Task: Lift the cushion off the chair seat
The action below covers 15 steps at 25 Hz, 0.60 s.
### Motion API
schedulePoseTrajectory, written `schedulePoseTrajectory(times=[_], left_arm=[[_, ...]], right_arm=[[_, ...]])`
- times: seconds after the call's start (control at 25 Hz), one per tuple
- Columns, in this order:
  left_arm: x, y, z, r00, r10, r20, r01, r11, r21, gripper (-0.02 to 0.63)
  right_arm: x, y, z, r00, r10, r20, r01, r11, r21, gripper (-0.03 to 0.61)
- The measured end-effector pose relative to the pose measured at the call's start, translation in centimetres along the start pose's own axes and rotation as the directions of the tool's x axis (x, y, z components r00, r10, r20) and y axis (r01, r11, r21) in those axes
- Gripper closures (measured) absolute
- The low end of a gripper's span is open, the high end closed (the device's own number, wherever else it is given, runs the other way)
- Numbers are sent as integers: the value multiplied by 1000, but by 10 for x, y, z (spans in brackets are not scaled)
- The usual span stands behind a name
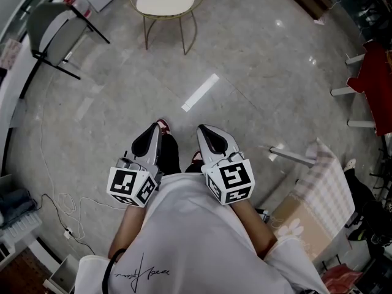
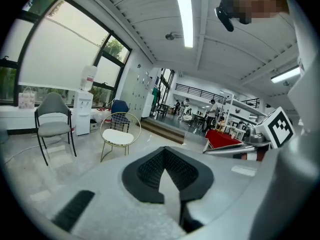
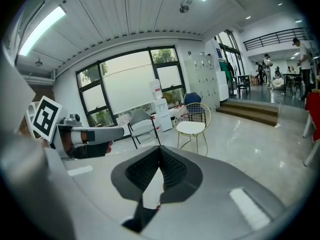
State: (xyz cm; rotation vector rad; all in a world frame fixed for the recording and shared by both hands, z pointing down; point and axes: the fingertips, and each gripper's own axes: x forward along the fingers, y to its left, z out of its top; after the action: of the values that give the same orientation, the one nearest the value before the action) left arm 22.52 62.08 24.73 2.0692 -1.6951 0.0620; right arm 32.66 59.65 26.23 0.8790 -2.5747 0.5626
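Left gripper (image 1: 151,133) and right gripper (image 1: 207,133) both closed, empty; white cushion (image 1: 165,0) lies on the wire chair (image 1: 184,32) ahead.

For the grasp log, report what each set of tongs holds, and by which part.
Nothing is held. The left tongs and right tongs are both shut and empty; the cushion lies on the wire chair, far from both.
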Motion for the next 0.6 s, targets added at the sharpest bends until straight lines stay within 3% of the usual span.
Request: schedulePoseTrajectory(times=[0.6], left_arm=[[36,110,65,999,-38,10,38,999,-33,611]], right_arm=[[114,28,64,999,-20,-26,19,1000,-22,572]])
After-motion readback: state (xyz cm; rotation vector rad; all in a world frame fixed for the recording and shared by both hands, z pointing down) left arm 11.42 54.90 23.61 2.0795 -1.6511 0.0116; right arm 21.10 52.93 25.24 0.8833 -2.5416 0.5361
